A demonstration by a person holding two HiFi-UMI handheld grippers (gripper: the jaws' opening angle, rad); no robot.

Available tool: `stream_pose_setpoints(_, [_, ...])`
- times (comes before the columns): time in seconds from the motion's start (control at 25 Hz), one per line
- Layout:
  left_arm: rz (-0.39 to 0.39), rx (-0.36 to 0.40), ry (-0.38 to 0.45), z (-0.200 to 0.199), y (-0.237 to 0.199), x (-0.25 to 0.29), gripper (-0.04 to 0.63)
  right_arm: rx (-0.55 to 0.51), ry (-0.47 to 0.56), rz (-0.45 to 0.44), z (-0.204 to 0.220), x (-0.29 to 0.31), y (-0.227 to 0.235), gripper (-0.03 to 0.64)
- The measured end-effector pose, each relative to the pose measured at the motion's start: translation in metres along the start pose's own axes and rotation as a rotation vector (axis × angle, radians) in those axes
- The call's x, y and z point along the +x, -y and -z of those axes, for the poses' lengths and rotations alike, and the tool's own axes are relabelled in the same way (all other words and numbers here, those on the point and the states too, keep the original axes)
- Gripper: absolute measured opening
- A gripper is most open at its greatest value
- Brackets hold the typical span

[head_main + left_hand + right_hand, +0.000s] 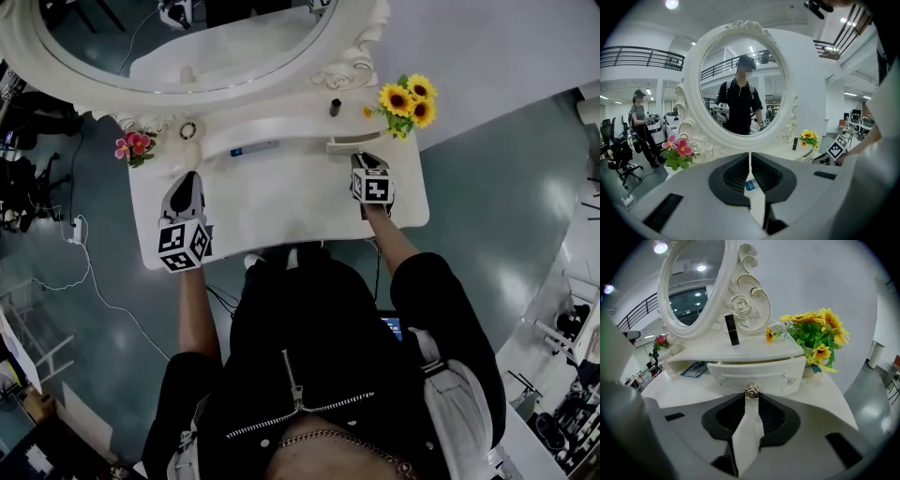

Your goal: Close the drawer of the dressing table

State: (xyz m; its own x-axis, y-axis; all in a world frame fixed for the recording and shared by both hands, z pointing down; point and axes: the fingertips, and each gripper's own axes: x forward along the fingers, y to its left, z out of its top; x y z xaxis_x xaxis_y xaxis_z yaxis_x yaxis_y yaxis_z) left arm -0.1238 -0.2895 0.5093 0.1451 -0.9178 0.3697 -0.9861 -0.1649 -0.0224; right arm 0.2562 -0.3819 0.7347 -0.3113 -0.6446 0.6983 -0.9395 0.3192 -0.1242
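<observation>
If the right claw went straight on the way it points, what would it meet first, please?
The drawer knob: the right claw seems closed on it at the tips, with the front of the part-open drawer directly behind.

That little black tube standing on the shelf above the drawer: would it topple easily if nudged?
Probably: the black tube stands upright, tall and narrow on a small base, so a nudge near its top would likely tip it. It looks small, so probably light. Fallen, it might roll along the shelf.
</observation>
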Motion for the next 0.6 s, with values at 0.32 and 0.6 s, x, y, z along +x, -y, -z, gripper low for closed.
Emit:
stream_pose_setpoints(0.32, [-0.040,-0.017,-0.016,0.008,-0.010,-0.007,0.031,0.004,-0.018,-0.012,-0.009,0.016,0.001,0.098])
stream_pose_setpoints(0.6, [-0.058,-0.029,-0.028,0.014,-0.016,-0.011,0.031,-0.001,-0.018,0.002,-0.021,0.023,0.002,0.098])
